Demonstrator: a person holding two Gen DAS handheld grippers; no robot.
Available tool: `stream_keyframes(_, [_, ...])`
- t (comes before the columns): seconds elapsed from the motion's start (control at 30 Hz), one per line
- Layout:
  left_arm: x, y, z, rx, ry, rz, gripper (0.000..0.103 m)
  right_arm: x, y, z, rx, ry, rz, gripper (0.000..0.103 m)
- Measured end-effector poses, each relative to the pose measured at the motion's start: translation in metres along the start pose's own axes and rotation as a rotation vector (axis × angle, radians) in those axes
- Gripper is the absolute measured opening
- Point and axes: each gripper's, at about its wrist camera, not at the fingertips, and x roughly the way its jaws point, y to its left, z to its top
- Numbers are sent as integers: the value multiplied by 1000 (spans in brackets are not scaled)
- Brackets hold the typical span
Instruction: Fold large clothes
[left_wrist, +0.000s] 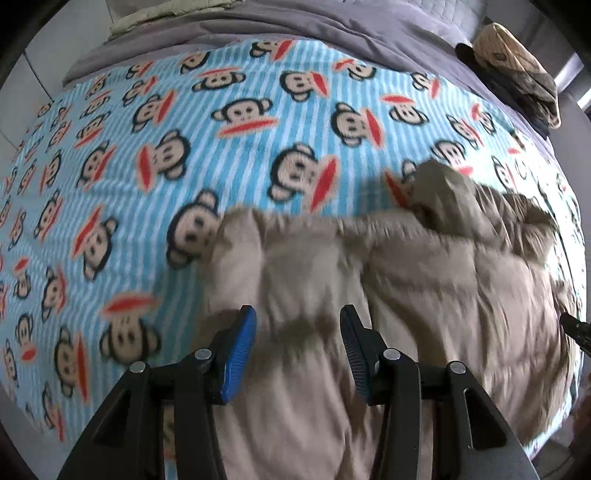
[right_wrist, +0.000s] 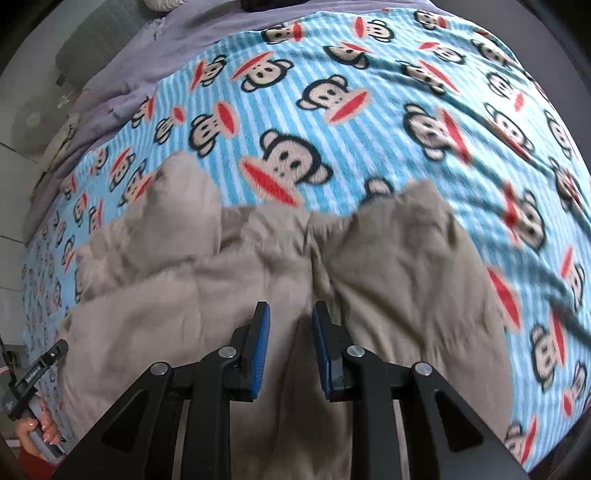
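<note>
So we're looking down over a beige puffy jacket (left_wrist: 406, 280) spread on a blue striped blanket with monkey faces (left_wrist: 184, 122), which covers a bed. Everything's a bit motion-blurred, so fine detail on the quilting is hard to make out.

The left gripper (left_wrist: 297, 350) points steeply down at the jacket. Its blue pads (left_wrist: 240, 354) stand apart with a clear gap, and we see nothing pinched between them, just jacket fabric lying below. So that one's released. The jacket runs from right under it out to its right, and a rumpled sleeve or collar bump sticks up ahead and to the right of it. The blanket shows ahead and off to its left.

The right gripper (right_wrist: 291, 343) hangs over the jacket (right_wrist: 229, 288) too, jaws closer together than the left ones but still with a gap, and no cloth caught in it that we can see. Released as well. A fold line in the jacket runs straight ahead from between the fingers, with puffy panels on either side.

Beyond the blanket (right_wrist: 369, 110) there's a grey-purple sheet (left_wrist: 332, 33), and in the left view some folded patterned clothes (left_wrist: 517, 70) sit far ahead to the right. In the right view we also catch the left hand (right_wrist: 40, 432) at the lower left edge.
</note>
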Motion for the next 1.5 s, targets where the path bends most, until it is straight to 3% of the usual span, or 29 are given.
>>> stream_keyframes(0.1, [-7, -4, -20, 14, 32, 6, 49, -16, 3, -24, 10, -1, 14, 44])
stream_keyframes(0.3, [-13, -15, -50, 60, 70, 22, 49, -30, 12, -68, 32, 36, 36, 46])
stream_keyframes(0.47, [-15, -16, -56, 58, 78, 10, 51, -33, 18, -88, 40, 57, 45, 49])
stream_keyframes(0.5, [-16, -16, -56, 60, 76, 9, 58, -33, 20, -90, 39, 59, 46, 49])
stream_keyframes(0.53, [-17, -15, -57, 61, 70, 9, 80, -33, 22, -93, 38, 62, 48, 49])
stream_keyframes(0.57, [-20, -14, -57, 61, 54, 15, 88, -33, 23, -95, 38, 65, 49, 49])
stream_keyframes(0.87, [-21, -3, -60, 84, 63, 9, 88, -32, 40, -115, 71, 67, 54, 57])
stream_keyframes(0.93, [-19, -1, -62, 94, 70, 6, 88, -32, 45, -121, 80, 63, 54, 66])
stream_keyframes(1.17, [-17, -1, -66, 133, 76, -2, 89, -37, 57, -141, 112, 48, 85, 68])
stream_keyframes(1.23, [-20, 0, -66, 131, 71, -8, 89, -36, 60, -145, 118, 48, 103, 92])
stream_keyframes(1.27, [-21, 0, -66, 129, 68, -11, 103, -37, 61, -147, 125, 45, 112, 91])
stream_keyframes(1.5, [-28, -8, -75, 132, 48, 10, 103, -33, 71, -158, 102, 56, 166, 92])
